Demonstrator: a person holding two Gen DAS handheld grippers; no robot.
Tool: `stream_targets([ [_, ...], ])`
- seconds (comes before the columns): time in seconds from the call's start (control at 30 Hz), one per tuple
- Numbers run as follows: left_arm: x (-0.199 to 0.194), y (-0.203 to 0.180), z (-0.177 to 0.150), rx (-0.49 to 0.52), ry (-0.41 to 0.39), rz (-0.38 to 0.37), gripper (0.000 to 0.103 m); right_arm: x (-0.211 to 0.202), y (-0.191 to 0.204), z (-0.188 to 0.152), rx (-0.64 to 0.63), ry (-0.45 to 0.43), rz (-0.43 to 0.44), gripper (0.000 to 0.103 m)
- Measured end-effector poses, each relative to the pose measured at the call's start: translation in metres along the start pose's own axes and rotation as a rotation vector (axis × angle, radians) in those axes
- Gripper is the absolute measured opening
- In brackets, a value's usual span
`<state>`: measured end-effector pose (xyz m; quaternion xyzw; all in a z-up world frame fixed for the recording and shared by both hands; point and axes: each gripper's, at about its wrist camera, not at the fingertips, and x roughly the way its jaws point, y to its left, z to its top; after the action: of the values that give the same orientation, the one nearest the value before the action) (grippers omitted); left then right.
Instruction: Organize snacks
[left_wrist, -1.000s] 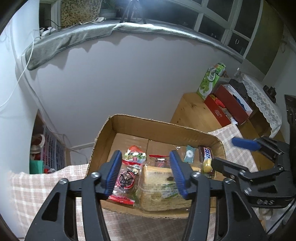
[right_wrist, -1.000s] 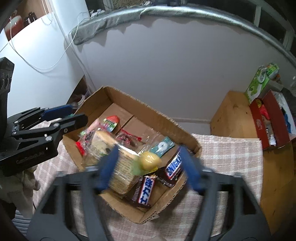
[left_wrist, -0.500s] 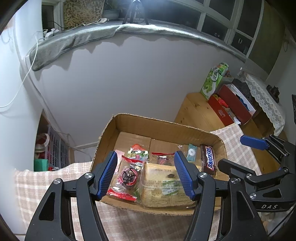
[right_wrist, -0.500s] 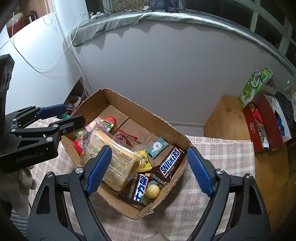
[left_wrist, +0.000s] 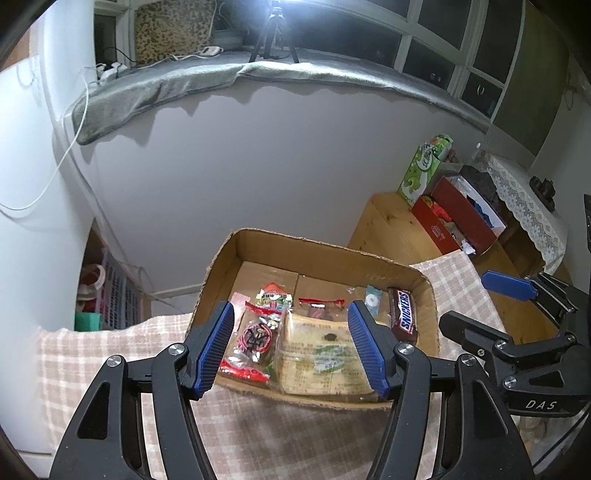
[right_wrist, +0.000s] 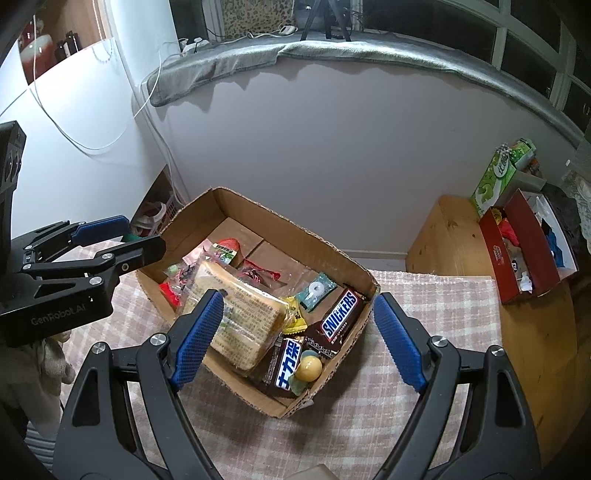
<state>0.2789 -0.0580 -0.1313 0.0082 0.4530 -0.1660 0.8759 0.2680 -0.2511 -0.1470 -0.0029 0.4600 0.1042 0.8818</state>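
An open cardboard box (left_wrist: 321, 251) on the checked cloth holds the snacks. Among them are a big clear pack of crackers (left_wrist: 317, 358), a Snickers bar (left_wrist: 404, 314), a red-edged packet (left_wrist: 255, 339) and a mint candy (right_wrist: 316, 290). In the right wrist view a second chocolate bar (right_wrist: 288, 363) and a yellow ball (right_wrist: 309, 369) lie in the box's near corner. My left gripper (left_wrist: 290, 314) hangs open above the box's near side with nothing between its fingers. My right gripper (right_wrist: 298, 297) stands wide open above the near corner, also empty.
The box (right_wrist: 295, 236) sits close to the pale wall. A wooden cabinet (right_wrist: 450, 236) at the right carries a red box (right_wrist: 517, 251) and a green carton (right_wrist: 495, 181). A plastic basket (left_wrist: 118, 299) stands on the floor at the left. The checked cloth (right_wrist: 424, 295) shows around the box.
Both grippers have drawn back and up from the box. The left jaws have widened. The yellow ball, earlier up between the right fingers, now lies in the box's near corner.
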Motion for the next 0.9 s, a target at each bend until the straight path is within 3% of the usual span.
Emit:
stream_targets([
  [0.27, -0.038, 0.000, -0.012, -0.032, -0.037, 0.023, 0.064, -0.031, 0.003, -0.010, 0.031, -0.023, -0.010, 0.086],
  [0.53, -0.079, -0.005, -0.031, -0.039, -0.071, 0.059, 0.064, -0.062, 0.009, -0.021, 0.056, -0.019, -0.076, 0.086],
  [0.9, -0.115, -0.004, -0.052, -0.096, -0.095, 0.075, 0.064, -0.097, 0.018, -0.042, 0.074, -0.033, -0.078, 0.087],
])
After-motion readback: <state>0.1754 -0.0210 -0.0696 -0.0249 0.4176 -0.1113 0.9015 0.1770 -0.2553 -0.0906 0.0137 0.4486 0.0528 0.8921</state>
